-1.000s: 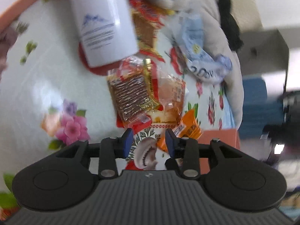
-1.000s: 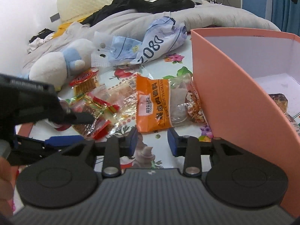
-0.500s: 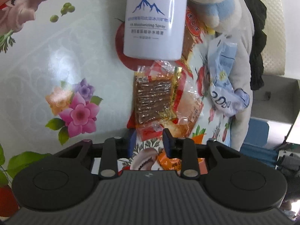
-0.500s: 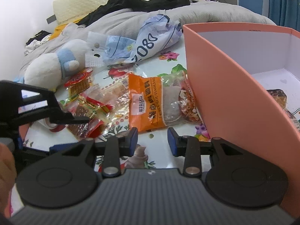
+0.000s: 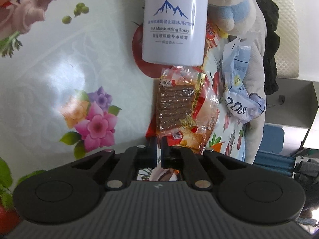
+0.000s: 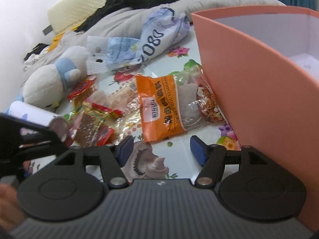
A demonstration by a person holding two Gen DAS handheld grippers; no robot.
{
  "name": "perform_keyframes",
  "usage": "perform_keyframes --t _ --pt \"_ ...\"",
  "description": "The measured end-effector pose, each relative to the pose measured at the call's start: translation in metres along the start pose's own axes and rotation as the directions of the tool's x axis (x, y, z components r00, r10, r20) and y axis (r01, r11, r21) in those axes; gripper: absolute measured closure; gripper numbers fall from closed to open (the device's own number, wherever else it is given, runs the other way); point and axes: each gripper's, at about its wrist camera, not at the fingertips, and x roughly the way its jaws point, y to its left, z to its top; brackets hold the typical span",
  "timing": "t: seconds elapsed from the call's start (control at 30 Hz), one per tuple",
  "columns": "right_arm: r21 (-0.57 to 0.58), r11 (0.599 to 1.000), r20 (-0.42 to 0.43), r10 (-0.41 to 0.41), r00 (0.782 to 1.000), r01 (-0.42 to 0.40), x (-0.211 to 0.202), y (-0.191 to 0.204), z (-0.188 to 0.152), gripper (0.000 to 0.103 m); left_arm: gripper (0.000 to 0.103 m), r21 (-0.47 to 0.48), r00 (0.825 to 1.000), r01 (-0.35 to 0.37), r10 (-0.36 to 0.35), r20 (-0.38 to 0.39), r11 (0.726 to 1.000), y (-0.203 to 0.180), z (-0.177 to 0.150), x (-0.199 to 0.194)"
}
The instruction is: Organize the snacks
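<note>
Red-edged cellophane is pinched at its near end in my left fingers (image 5: 158, 149), which have just closed on the brown snack packet (image 5: 173, 107); its long axis runs straight away from me toward the white spray bottle (image 5: 175, 22). My right fingers (image 6: 162, 149) have just been opening, empty, the orange packet (image 6: 159, 107) just ahead, beside the pink box (image 6: 259, 83).

A glossy floral tablecloth (image 5: 45, 63) is spread as the bearing surface. On it are laid a white spray bottle (image 5: 174, 22), a heap of snack packets (image 5: 179, 109), an orange packet (image 6: 159, 107), a blue-and-white bag (image 6: 157, 41), a plush toy (image 6: 51, 79) and a pink box (image 6: 259, 83).
</note>
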Motion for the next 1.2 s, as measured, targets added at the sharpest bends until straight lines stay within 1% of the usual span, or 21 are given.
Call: perform_keyframes --t 0.1,0.2,0.27,0.33,0.43,0.5,0.6,0.67,0.73,0.83,0.97,1.07,1.13,1.17,1.2 --pt "0.025 1.0 0.012 -0.019 1.0 0.019 0.004 0.001 0.003 0.038 0.1 0.021 1.0 -0.001 0.001 0.004 1.0 0.005 -0.001 -0.007" --pt "-0.017 0.998 0.007 -0.064 0.998 0.065 0.008 0.01 0.005 0.038 0.1 0.044 1.0 -0.006 0.005 0.009 0.999 0.008 -0.002 -0.014" --pt "-0.021 0.998 0.003 -0.061 0.998 0.062 0.006 0.013 0.007 0.038 0.1 0.066 1.0 -0.012 0.011 0.018 0.998 0.01 -0.004 -0.019" --pt "-0.037 0.997 0.025 -0.072 0.997 0.073 -0.001 0.018 0.008 0.038 0.1 0.085 1.0 -0.018 0.016 0.021 0.996 0.012 -0.005 -0.023" --pt "-0.112 0.989 0.094 -0.087 0.992 0.098 -0.013 0.03 0.011 0.038 0.1 0.116 0.999 -0.025 0.022 0.025 0.993 0.014 -0.007 -0.026" --pt "-0.18 0.976 0.128 -0.096 0.987 0.119 -0.012 0.039 0.018 0.038 0.1 0.133 1.0 -0.022 0.019 0.024 0.991 0.015 -0.007 -0.028" --pt "-0.264 0.954 0.122 -0.11 0.986 0.139 0.0 0.048 0.03 0.038 0.1 0.139 1.0 -0.021 0.018 0.024 0.99 0.02 -0.008 -0.032" --pt "-0.33 0.93 0.134 -0.124 0.983 0.162 0.006 0.056 0.037 0.036 0.1 0.141 0.999 -0.022 0.018 0.027 0.99 0.023 -0.008 -0.035" --pt "-0.41 0.894 0.146 -0.129 0.981 0.179 0.014 0.064 0.043 0.035 0.1 0.148 0.999 -0.024 0.019 0.03 0.989 0.025 -0.009 -0.037" --pt "-0.537 0.829 0.122 -0.11 0.986 0.159 0.03 0.074 0.047 0.035 0.1 0.169 0.999 -0.029 0.024 0.034 0.985 0.024 -0.011 -0.038" --pt "-0.626 0.757 0.087 -0.173 0.981 0.189 0.052 0.081 0.047 0.036 0.1 0.194 0.999 -0.039 0.032 0.043 0.98 0.023 -0.012 -0.04" --pt "-0.672 0.707 0.094 -0.214 0.972 0.22 0.061 0.084 0.043 0.037 0.1 0.201 0.999 -0.043 0.036 0.039 0.979 0.022 -0.012 -0.04" --pt "-0.674 0.706 0.087 -0.216 0.973 0.217 0.062 0.084 0.043 0.043 0.1 0.232 0.997 -0.064 0.056 0.044 0.97 0.018 -0.011 -0.039" --pt "-0.673 0.708 0.077 -0.22 0.972 0.214 0.061 0.084 0.044 0.055 0.1 0.25 0.997 -0.076 0.065 0.052 0.965 0.015 -0.012 -0.039" --pt "-0.668 0.714 0.066 -0.222 0.973 0.208 0.061 0.084 0.044 0.058 0.1 0.263 0.996 -0.082 0.07 0.056 0.961 0.013 -0.013 -0.039"
